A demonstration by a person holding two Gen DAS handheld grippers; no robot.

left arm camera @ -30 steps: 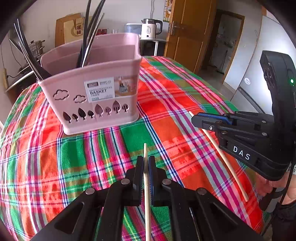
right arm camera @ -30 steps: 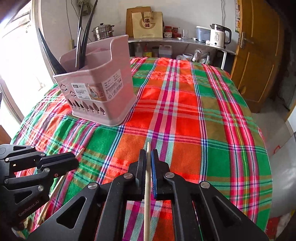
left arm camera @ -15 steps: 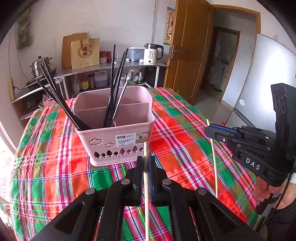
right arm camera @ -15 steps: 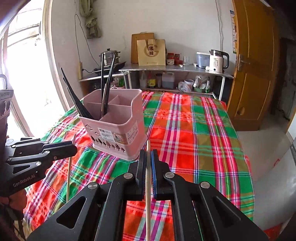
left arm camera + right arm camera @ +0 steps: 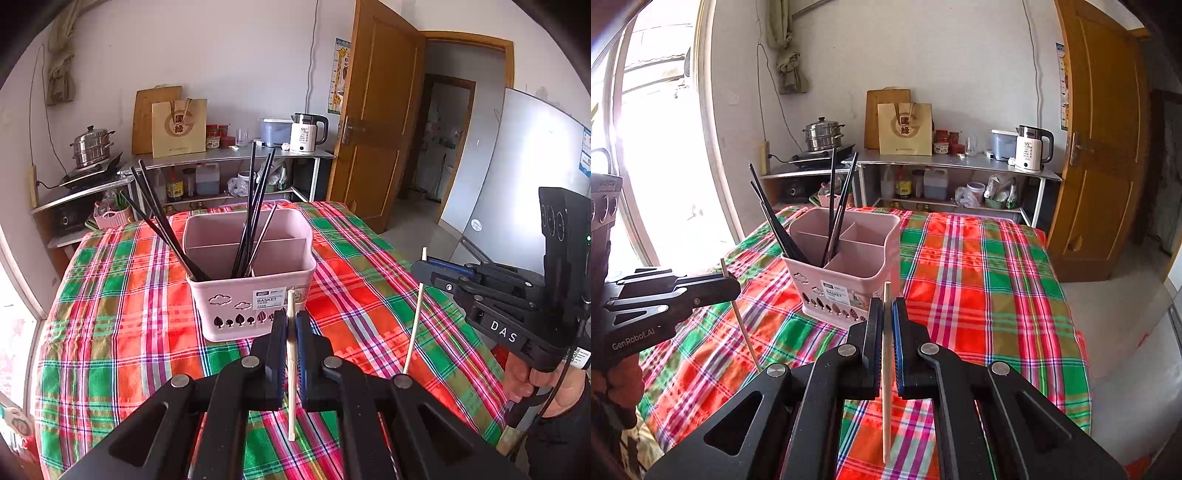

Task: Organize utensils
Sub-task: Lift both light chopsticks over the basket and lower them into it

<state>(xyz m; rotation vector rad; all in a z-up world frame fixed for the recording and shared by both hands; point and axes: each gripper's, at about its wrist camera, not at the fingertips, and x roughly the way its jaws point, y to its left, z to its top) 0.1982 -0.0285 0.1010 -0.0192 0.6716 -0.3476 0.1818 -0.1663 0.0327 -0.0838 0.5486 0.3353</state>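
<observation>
A pink utensil basket (image 5: 255,291) (image 5: 849,273) with dividers stands on the plaid tablecloth and holds several black chopsticks (image 5: 251,221) (image 5: 834,206). My left gripper (image 5: 291,325) is shut on a pale wooden chopstick (image 5: 291,387), held upright in the air in front of the basket. My right gripper (image 5: 885,314) is shut on a second wooden chopstick (image 5: 886,387), also upright. Each gripper shows in the other's view: the right gripper (image 5: 424,267) with its stick (image 5: 413,325) at the right, the left gripper (image 5: 727,286) with its stick (image 5: 744,332) at the left.
The round table's plaid cloth (image 5: 110,332) (image 5: 979,277) spreads around the basket. Behind it a metal shelf (image 5: 229,155) carries a kettle (image 5: 306,133), a paper bag and bottles; a steamer pot (image 5: 823,133) sits left. A wooden door (image 5: 1100,147) stands right. A hand (image 5: 535,384) holds the right gripper.
Both grippers have risen with their wooden chopsticks and tilted up, so the basket now looks smaller and lower and the room behind has come into view.
</observation>
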